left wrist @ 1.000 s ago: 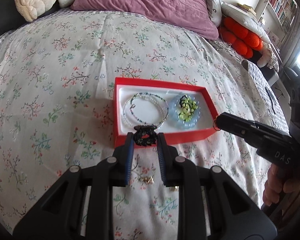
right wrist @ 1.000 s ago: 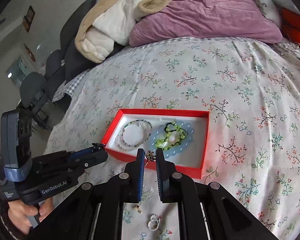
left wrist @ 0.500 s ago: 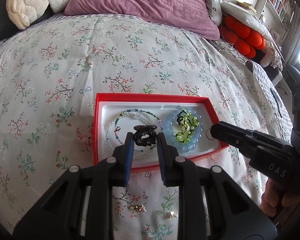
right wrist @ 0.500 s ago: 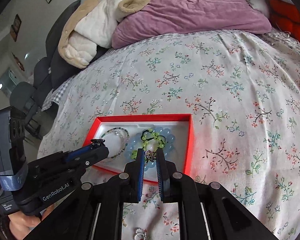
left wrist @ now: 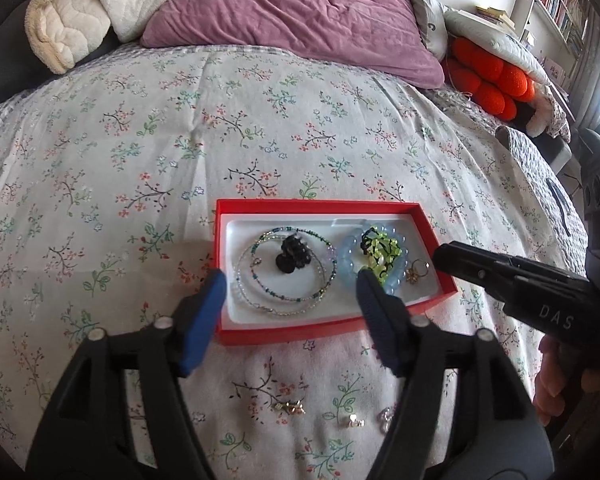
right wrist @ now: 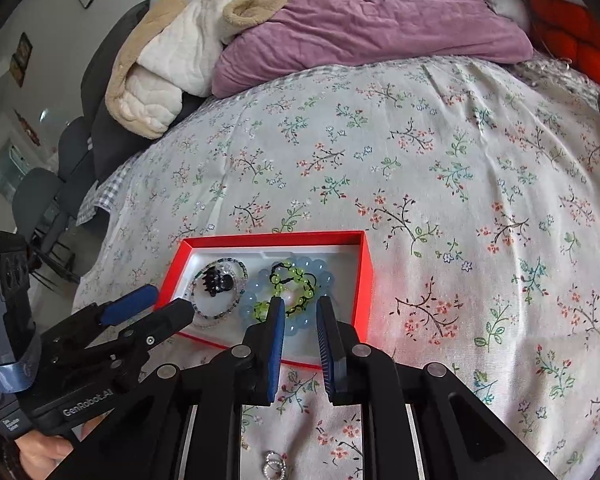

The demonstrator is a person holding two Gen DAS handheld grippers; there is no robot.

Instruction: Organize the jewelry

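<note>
A red box (left wrist: 284, 332) with a white lining lies on the flowered bedspread. In it are a beaded necklace (left wrist: 300, 300), a black hair clip (left wrist: 293, 257) lying on that necklace, a blue bead bracelet (left wrist: 350, 250), a green-and-black bracelet (left wrist: 382, 246) and a small gold piece (left wrist: 416, 273) at the right end. My left gripper (left wrist: 290, 280) hangs just over the box's near edge, its jaws opening wide with nothing gripped. My right gripper (right wrist: 300, 305) is above the box's (right wrist: 364, 280) near right part, jaws opening a little, with nothing between the pads.
Small gold earrings (left wrist: 288, 407) and another pair (left wrist: 352, 422) lie loose on the bedspread in front of the box, and silver rings (right wrist: 275, 465) lie there too. A purple pillow (left wrist: 300, 12) and a beige blanket (right wrist: 160, 60) are piled at the far end of the bed.
The left jaws have spread and the black clip has dropped onto the necklace in the box. The right jaws have parted and the small gold piece now lies in the box's right end.
</note>
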